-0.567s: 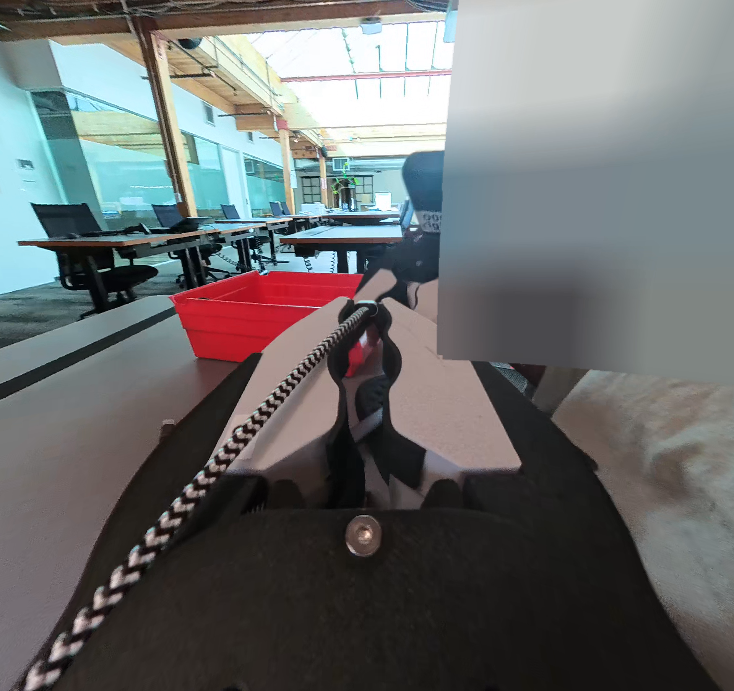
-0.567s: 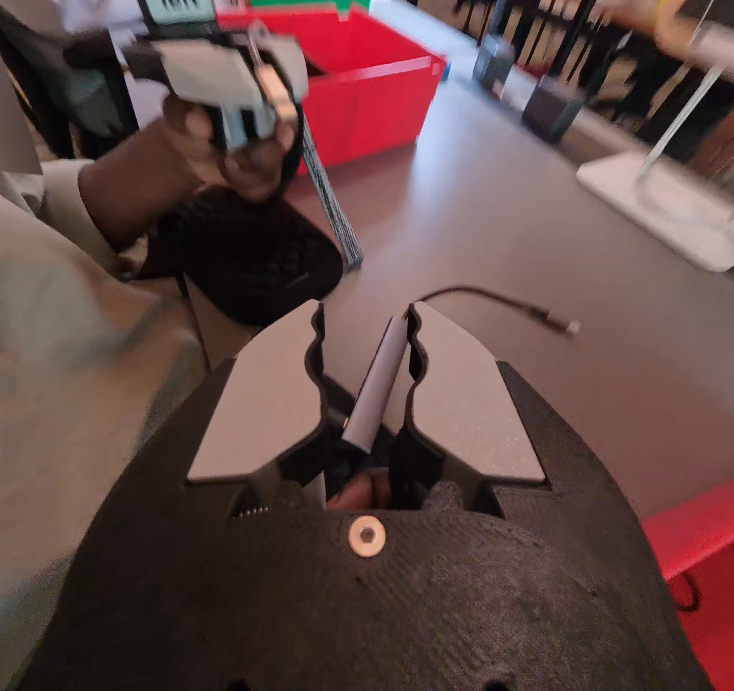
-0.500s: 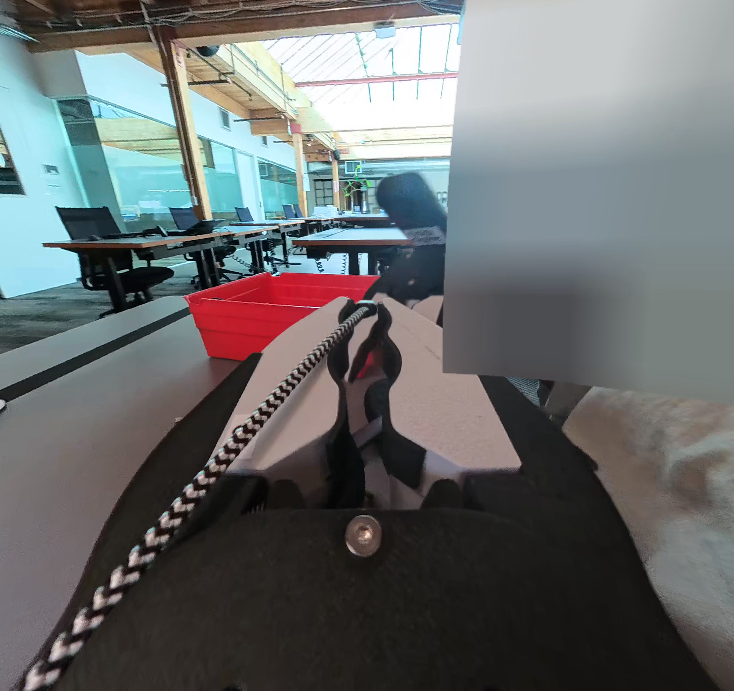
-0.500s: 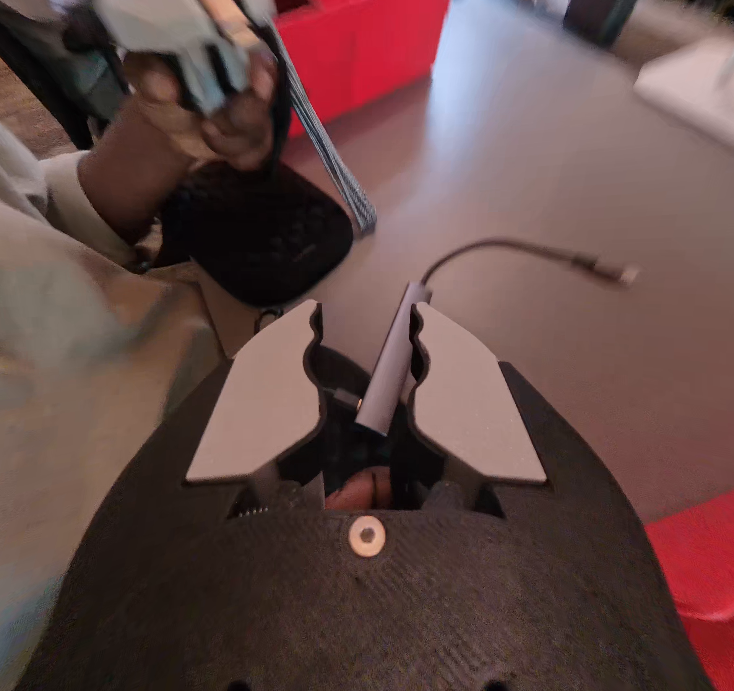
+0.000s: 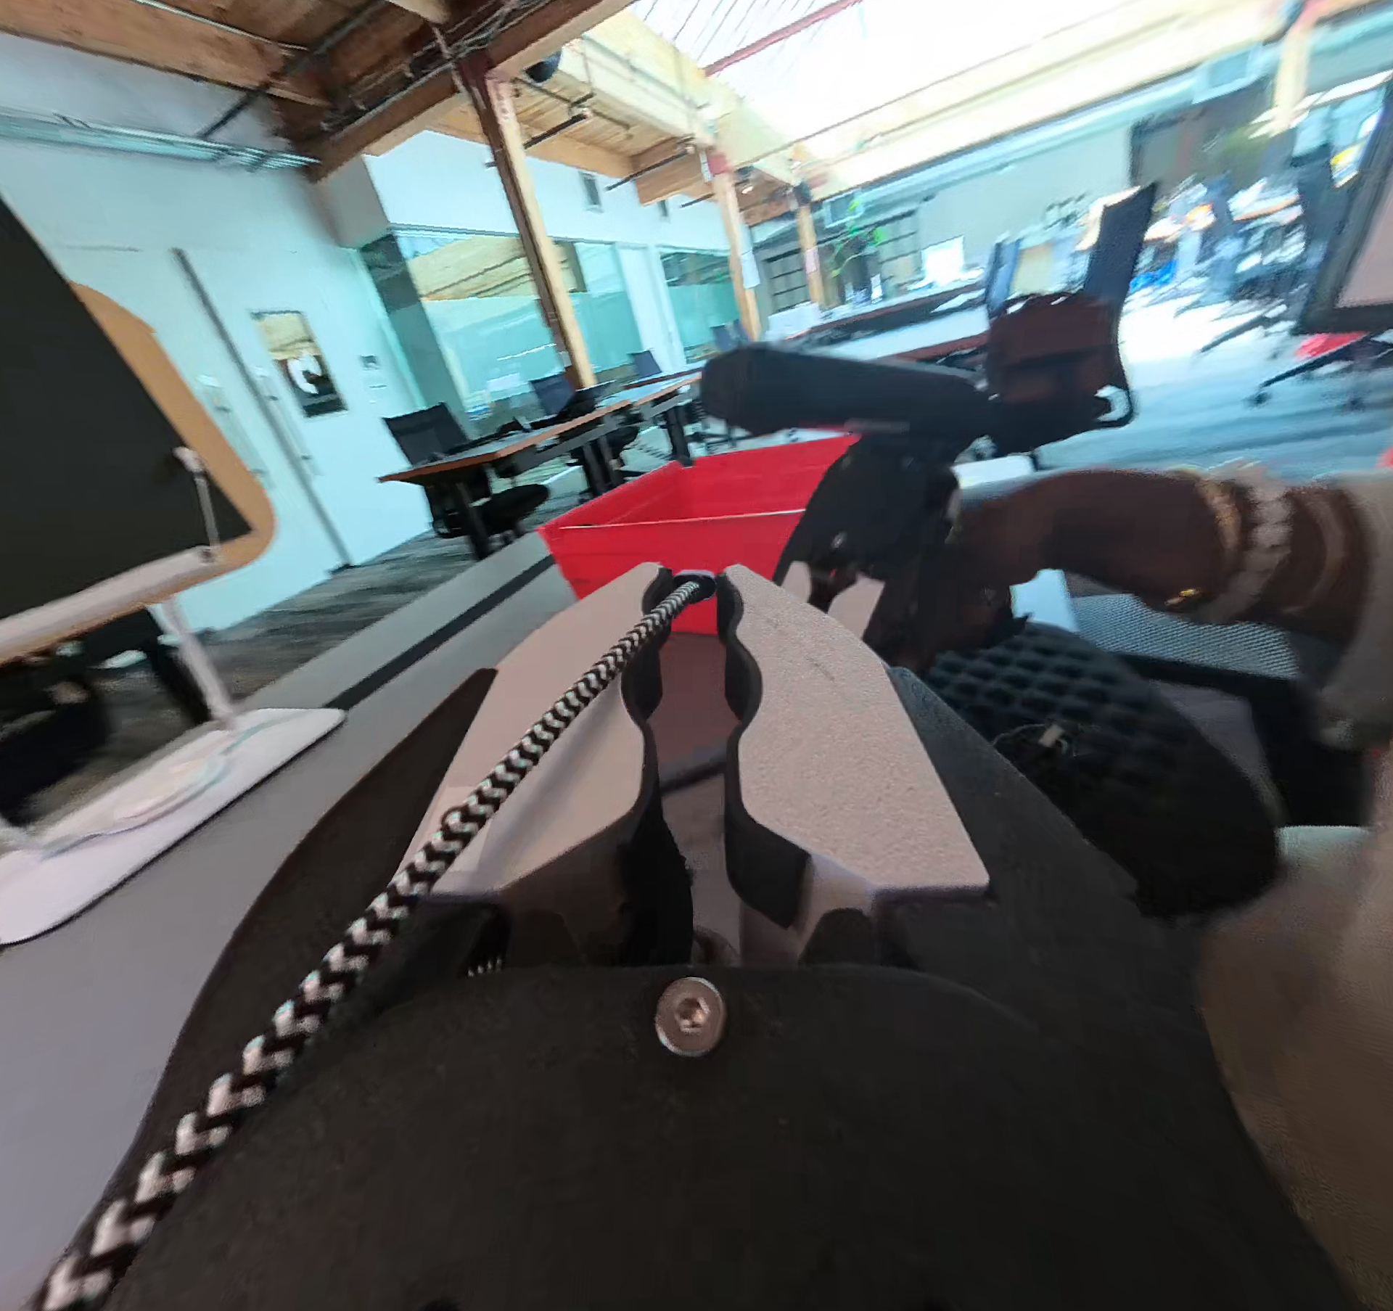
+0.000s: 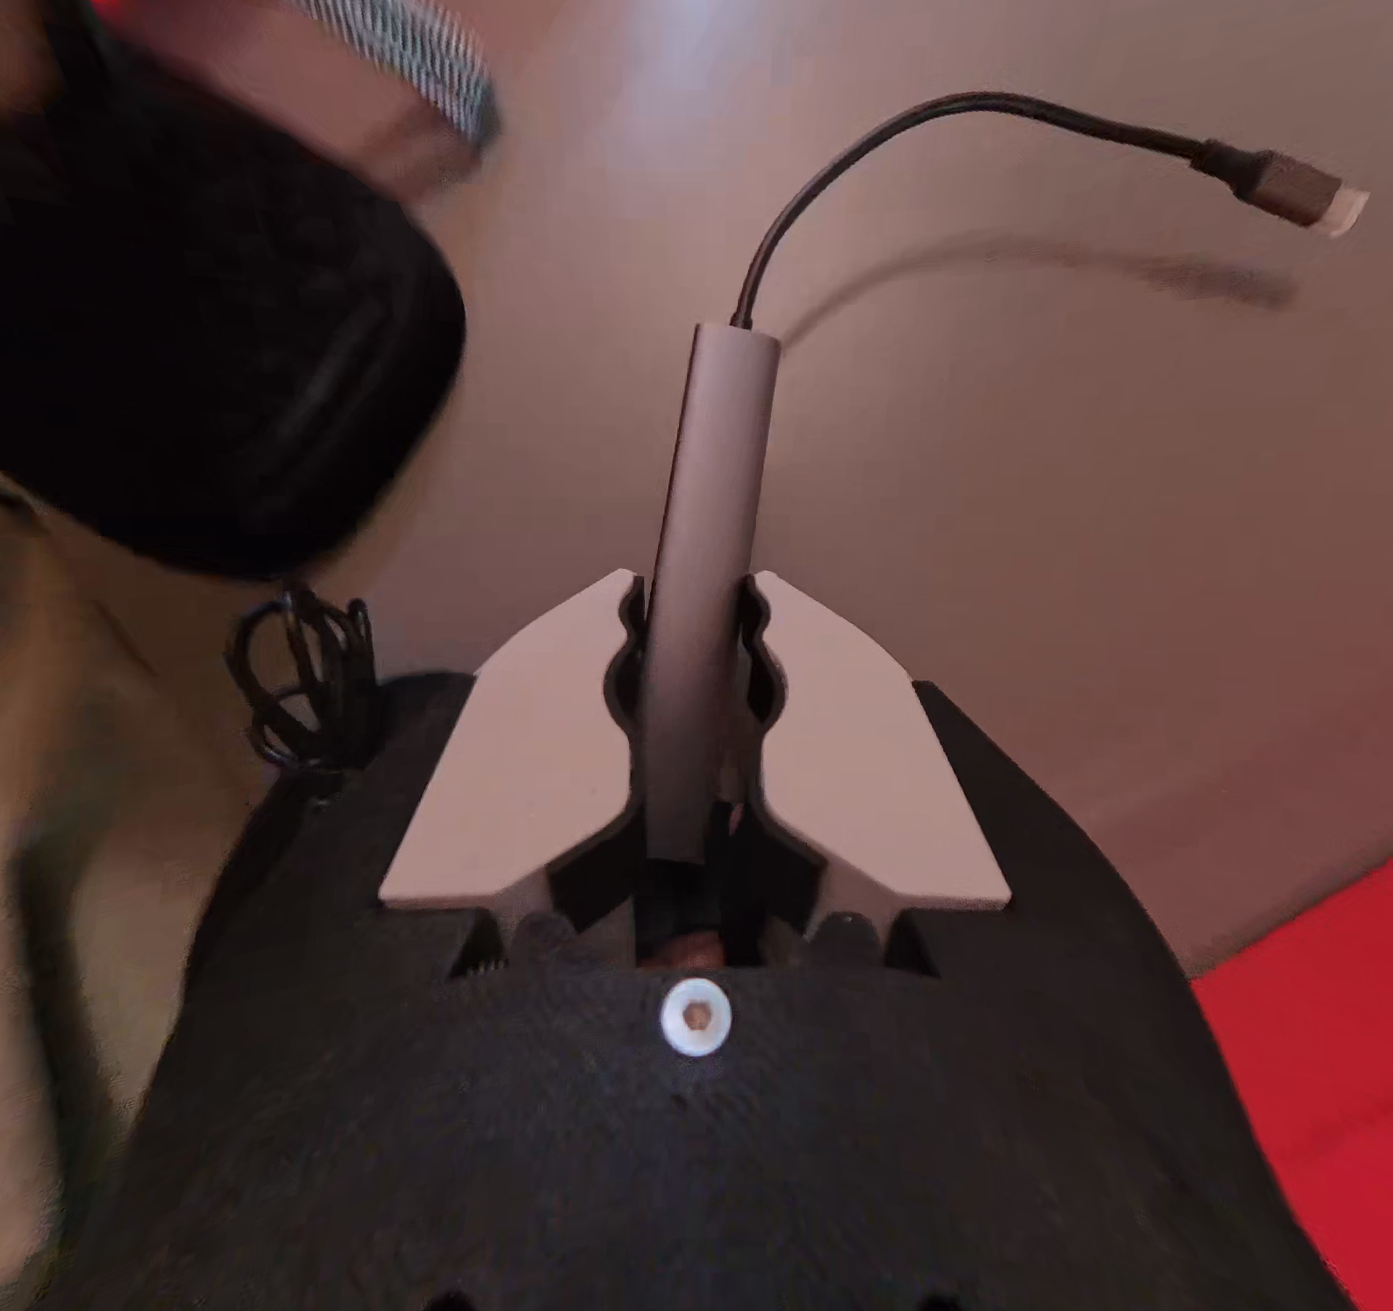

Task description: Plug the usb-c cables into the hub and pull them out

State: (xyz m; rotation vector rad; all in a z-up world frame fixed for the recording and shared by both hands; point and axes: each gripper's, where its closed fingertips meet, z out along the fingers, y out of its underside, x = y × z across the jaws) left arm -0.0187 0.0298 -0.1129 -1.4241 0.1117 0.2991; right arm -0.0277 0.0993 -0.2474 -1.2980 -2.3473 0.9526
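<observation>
A grey table (image 5: 90, 1033) carries the scene, with a white-based stand holding a dark panel (image 5: 113, 785) at its left side and a red bin (image 5: 678, 528) farther back. No brand, label or other writing can be read on anything here; a framed sign on the far wall is too blurred to make out. The right hand-held gripper (image 6: 693, 589) is clamped on the grey hub (image 6: 716, 521), which sticks out forward past its fingertips above the table; the hub's short black lead (image 6: 942, 106) curves off to the right and ends in a free plug (image 6: 1296, 197) in the air. The left hand-held gripper (image 5: 687, 585) pinches the braided black-and-white usb-c cable (image 5: 467, 807) right at its tips, the cord trailing back over the left finger; the plug end is hidden, so it may sit just beyond the tips. In the right wrist view a blurred stretch of that braided cable hangs well apart from the hub, up at the left.
</observation>
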